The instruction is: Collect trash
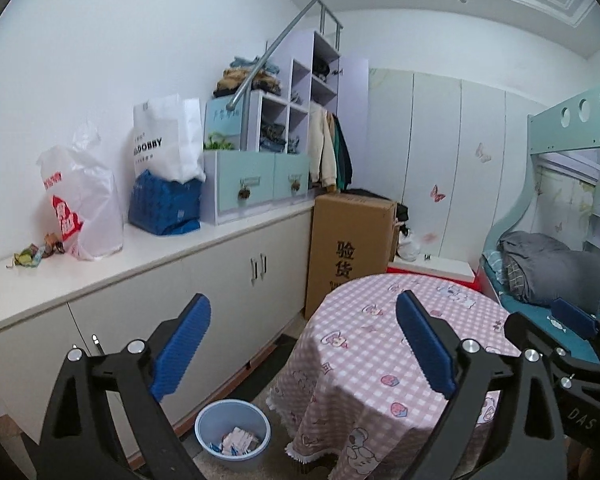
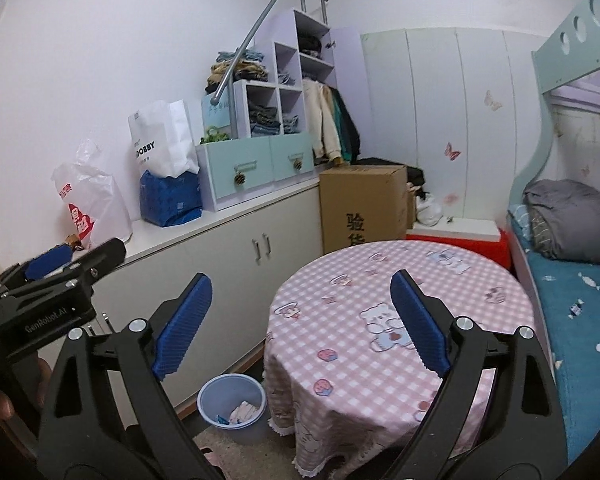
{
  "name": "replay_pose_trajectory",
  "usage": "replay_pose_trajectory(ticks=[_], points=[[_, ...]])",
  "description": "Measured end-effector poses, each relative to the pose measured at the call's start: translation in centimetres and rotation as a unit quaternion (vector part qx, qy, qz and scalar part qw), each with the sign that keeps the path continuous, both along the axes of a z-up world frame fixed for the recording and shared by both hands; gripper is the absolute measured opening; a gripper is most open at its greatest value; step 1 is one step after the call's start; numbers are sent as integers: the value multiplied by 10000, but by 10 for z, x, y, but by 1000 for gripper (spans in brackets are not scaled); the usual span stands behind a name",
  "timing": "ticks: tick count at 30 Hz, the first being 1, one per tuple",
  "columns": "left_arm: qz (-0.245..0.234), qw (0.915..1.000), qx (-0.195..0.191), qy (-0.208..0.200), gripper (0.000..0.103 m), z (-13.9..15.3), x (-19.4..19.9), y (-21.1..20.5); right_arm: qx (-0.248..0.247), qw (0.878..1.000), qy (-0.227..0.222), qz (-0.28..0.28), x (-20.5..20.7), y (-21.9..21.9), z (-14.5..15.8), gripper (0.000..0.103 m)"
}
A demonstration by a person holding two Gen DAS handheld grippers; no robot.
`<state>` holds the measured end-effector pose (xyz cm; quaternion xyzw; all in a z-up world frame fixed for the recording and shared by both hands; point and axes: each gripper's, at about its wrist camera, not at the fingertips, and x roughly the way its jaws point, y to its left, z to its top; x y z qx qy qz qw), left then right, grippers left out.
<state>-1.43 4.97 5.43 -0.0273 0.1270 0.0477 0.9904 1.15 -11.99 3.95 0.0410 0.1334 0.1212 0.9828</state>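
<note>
Both the left tongs (image 1: 304, 344) and right tongs (image 2: 302, 324) are being held wide apart, empty. Crumpled wrappers (image 1: 40, 252) are lying on the counter (image 1: 148, 256) at mid-left, nearer the left tongs; the blue wastebasket (image 1: 233, 429) is sitting lower centre.

round table under pink checked cloth (image 2: 400, 280) standing near white low cabinet (image 1: 220, 280) | brown cardboard box (image 1: 350, 248) sitting behind table | grey blanket (image 2: 572, 220) lying on bunk bed
</note>
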Motion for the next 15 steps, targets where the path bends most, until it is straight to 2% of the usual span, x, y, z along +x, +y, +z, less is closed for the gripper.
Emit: replay_pose_trajectory(ticks=[15], points=[[-275, 9991, 74, -306, 95, 22, -29, -22, -95, 9991, -397, -140, -40, -13, 21, 90]])
